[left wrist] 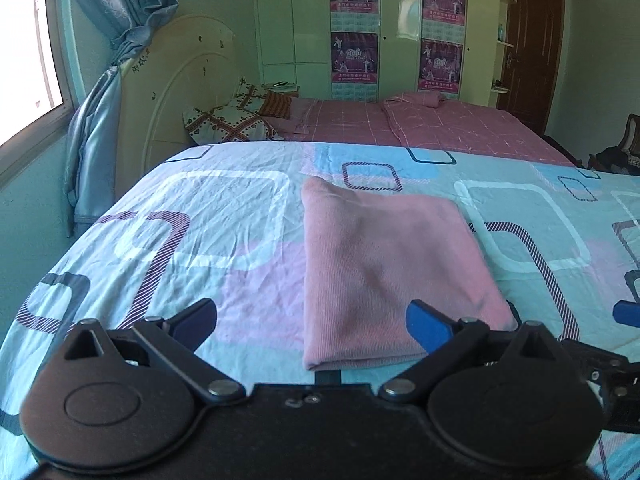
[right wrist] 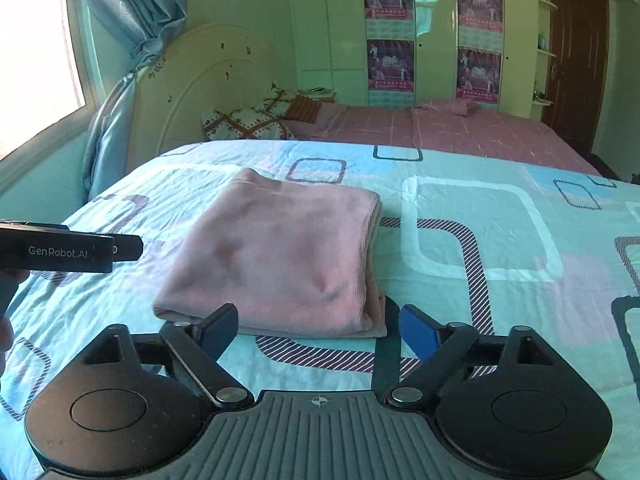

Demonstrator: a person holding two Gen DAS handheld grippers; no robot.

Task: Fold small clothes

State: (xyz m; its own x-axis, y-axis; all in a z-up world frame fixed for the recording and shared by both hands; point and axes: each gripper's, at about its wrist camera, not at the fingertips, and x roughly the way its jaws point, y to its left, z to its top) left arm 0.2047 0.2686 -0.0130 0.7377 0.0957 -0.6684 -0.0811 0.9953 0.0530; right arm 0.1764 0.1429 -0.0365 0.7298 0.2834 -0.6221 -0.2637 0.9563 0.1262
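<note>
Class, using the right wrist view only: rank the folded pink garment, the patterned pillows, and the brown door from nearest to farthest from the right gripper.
1. Folded pink garment: just ahead of the open right gripper, on the patterned bedsheet.
2. Patterned pillows: on the far pink bed, left, by the headboard.
3. Brown door: back wall, far right.

Both grippers, left gripper [left wrist: 312, 322] and right gripper [right wrist: 318, 326], are matte black with round pivot housings, silver screws and blue fingertips [right wrist: 416, 330]; the right's base looks ribbed.
</note>
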